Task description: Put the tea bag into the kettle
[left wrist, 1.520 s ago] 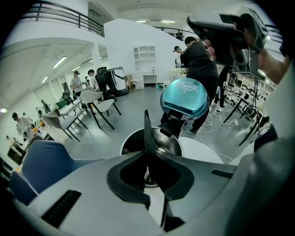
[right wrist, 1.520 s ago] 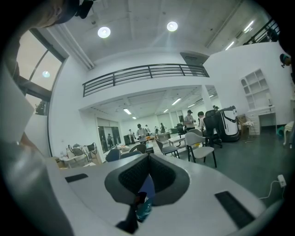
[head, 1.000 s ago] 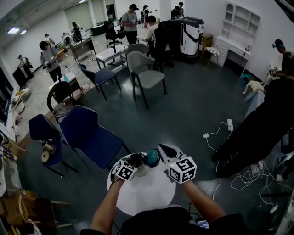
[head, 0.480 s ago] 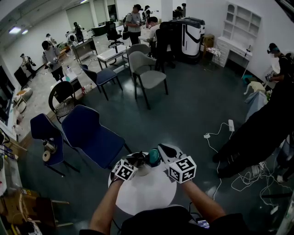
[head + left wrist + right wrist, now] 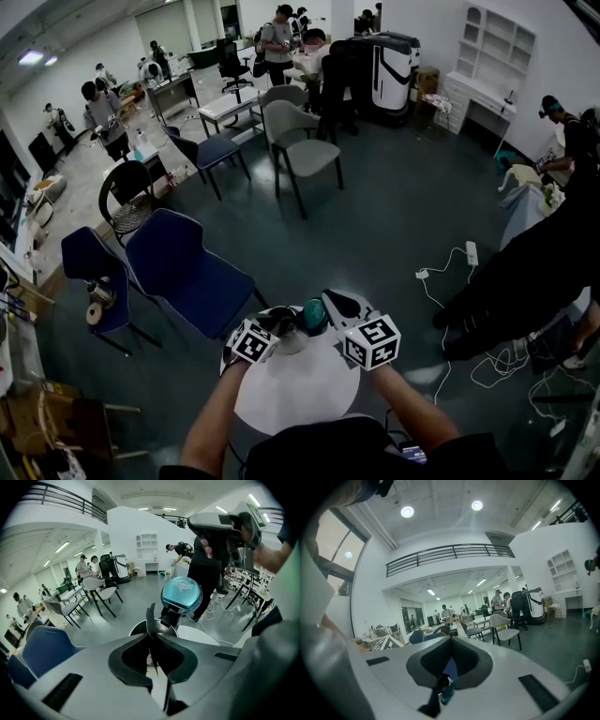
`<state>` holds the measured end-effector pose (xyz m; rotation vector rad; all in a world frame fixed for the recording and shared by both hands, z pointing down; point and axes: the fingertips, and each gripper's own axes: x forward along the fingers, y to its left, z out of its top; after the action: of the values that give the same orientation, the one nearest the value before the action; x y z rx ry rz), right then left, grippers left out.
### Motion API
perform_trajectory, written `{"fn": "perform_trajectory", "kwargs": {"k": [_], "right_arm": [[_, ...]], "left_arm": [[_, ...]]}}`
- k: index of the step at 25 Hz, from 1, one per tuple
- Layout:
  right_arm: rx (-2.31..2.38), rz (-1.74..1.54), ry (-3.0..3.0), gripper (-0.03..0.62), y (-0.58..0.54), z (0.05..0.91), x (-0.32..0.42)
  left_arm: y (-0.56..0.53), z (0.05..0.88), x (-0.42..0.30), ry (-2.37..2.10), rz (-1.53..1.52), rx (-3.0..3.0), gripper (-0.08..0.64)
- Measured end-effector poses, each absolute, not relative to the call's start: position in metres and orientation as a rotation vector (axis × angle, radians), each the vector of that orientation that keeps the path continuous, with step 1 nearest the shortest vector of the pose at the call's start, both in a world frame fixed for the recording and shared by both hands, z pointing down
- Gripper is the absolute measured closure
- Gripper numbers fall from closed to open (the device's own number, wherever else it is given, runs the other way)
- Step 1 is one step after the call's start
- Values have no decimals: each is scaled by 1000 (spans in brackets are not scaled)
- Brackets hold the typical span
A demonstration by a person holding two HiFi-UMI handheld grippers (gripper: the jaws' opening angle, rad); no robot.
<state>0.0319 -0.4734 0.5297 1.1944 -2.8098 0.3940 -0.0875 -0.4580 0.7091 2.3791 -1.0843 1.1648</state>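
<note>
My left gripper (image 5: 151, 638) has its claw pressed together on a thin dark strip, the tea bag (image 5: 150, 618) as far as I can make out. It sits centre frame, just over the kettle (image 5: 137, 629) mouth, below the raised teal lid (image 5: 181, 592). My right gripper (image 5: 451, 641) is closed on nothing, at the upper right. The kettle stands on the white table (image 5: 300, 398).

- Round white table (image 5: 300, 398): beneath the left gripper (image 5: 277, 326) and the right gripper (image 5: 336, 305).
- Two blue chairs (image 5: 187, 272): ahead-left of the left gripper.
- Two grey chairs (image 5: 300, 155): far ahead.
- White power strip (image 5: 470, 254) with cable: on the floor, ahead-right of the right gripper.
- People (image 5: 281, 37): far ahead.
</note>
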Motion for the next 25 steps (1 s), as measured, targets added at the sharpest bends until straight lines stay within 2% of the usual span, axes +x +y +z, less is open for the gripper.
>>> {"fn": "perform_trajectory", "kwargs": {"k": [25], "right_arm": [[1213,415,-2769,572,-488,543,40]], "left_arm": [[-471,744,-82,-1012,1312,2292,529]]}}
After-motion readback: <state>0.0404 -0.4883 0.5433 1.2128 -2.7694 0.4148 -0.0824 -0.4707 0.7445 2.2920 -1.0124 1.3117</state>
